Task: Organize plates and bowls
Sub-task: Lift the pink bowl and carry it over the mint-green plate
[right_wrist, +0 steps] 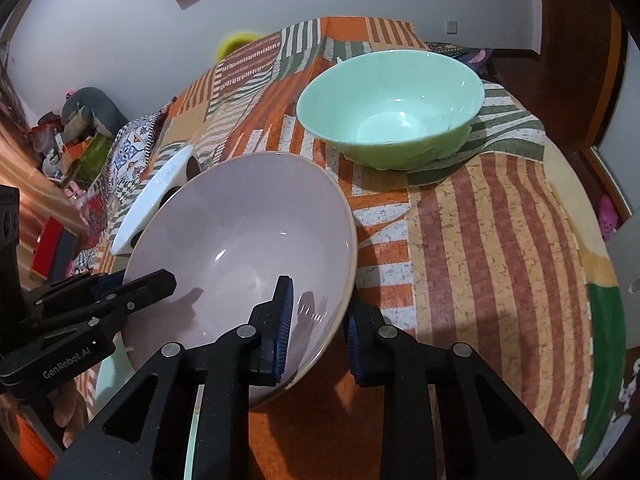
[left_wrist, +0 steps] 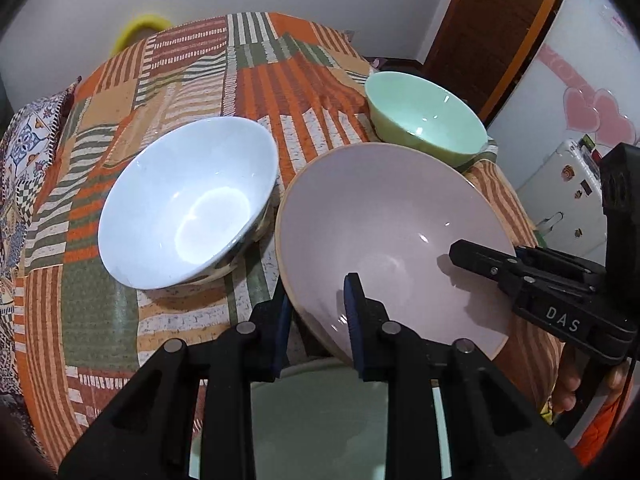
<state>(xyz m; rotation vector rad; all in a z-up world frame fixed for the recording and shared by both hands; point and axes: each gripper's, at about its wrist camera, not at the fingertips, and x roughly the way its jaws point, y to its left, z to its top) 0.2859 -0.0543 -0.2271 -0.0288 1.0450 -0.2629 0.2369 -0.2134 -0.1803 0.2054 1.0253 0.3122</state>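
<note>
A pale lilac bowl [left_wrist: 384, 232] [right_wrist: 240, 232] is held tilted between both grippers. My left gripper [left_wrist: 318, 316] straddles its near-left rim, one finger inside and one outside. My right gripper [right_wrist: 320, 332] straddles the opposite rim the same way; it also shows in the left wrist view [left_wrist: 480, 258]. The left gripper shows in the right wrist view [right_wrist: 152, 284]. A white bowl [left_wrist: 184, 204] [right_wrist: 156, 196] sits to the left. A green bowl [left_wrist: 424, 116] [right_wrist: 392, 108] stands at the far right. A pale green plate [left_wrist: 320, 420] lies under the lilac bowl.
The round table has a striped orange, green and cream cloth [right_wrist: 480, 240]. A patterned cushion [left_wrist: 24, 148] lies at the left edge. A white fridge [left_wrist: 572, 200] and wooden door [left_wrist: 492, 20] stand beyond the right side.
</note>
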